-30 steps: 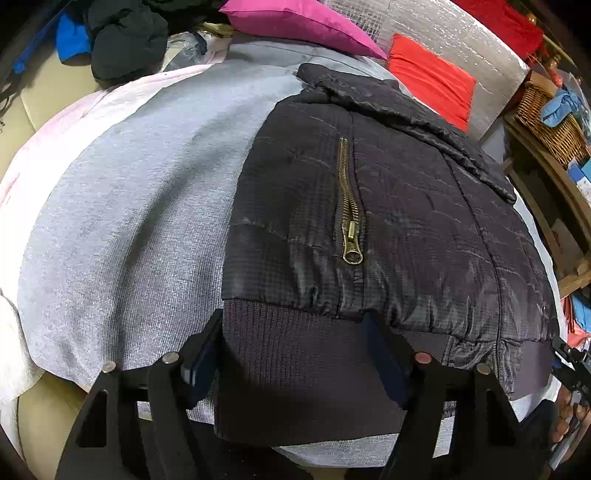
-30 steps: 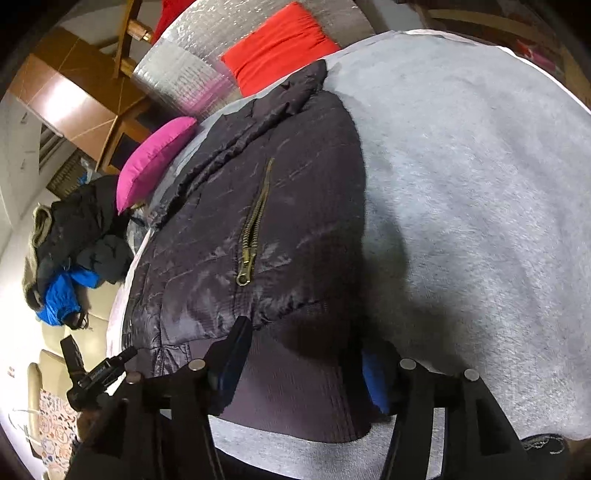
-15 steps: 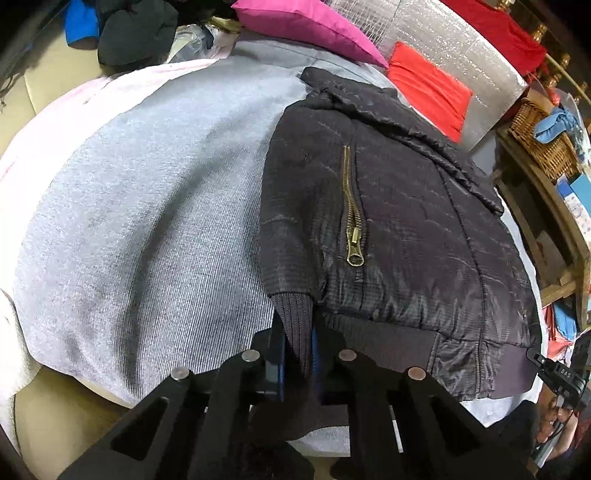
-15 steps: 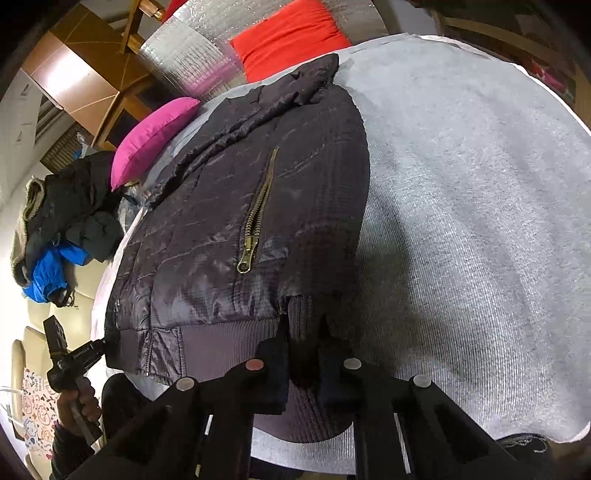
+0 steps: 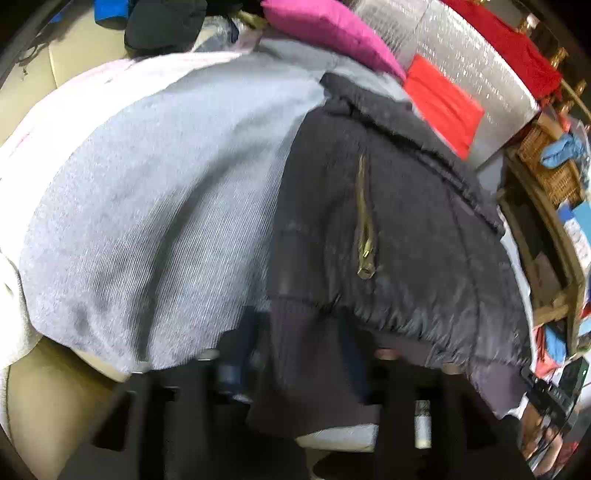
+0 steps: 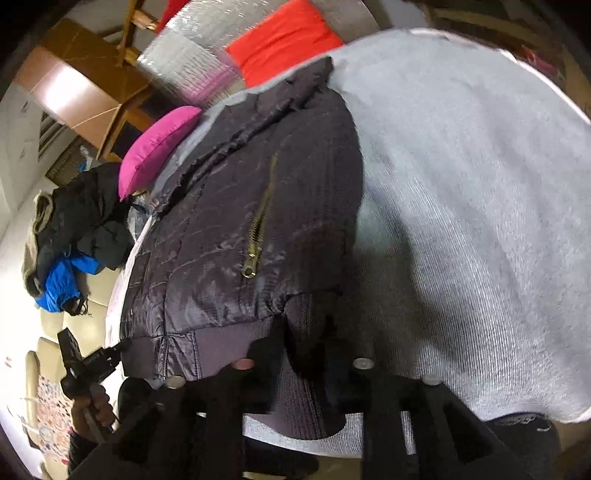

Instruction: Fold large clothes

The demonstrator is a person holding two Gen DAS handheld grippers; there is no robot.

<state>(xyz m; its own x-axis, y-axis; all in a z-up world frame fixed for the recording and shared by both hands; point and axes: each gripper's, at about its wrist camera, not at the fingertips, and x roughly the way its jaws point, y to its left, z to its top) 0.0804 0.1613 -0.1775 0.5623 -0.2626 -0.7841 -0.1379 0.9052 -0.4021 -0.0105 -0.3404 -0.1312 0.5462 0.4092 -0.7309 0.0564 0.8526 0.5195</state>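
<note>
Left gripper: jaws just opening, standing apart astride the ribbed hem; pads seem clear of it, though the view is blurred.
Right gripper: jaws just opening, narrower, hem corner between them.
Jacket: dark, quilted, brass zipper, flat on the grey blanket.
Wicker basket: far right, blue cloth in it.
Room: pink cushion, red cushion beyond.

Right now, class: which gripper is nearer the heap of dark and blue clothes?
Left. The left gripper sits at the jacket's corner on the heap's side; the right gripper is across the jacket, farther off. Both jaws have just been opening, hem between them.
</note>
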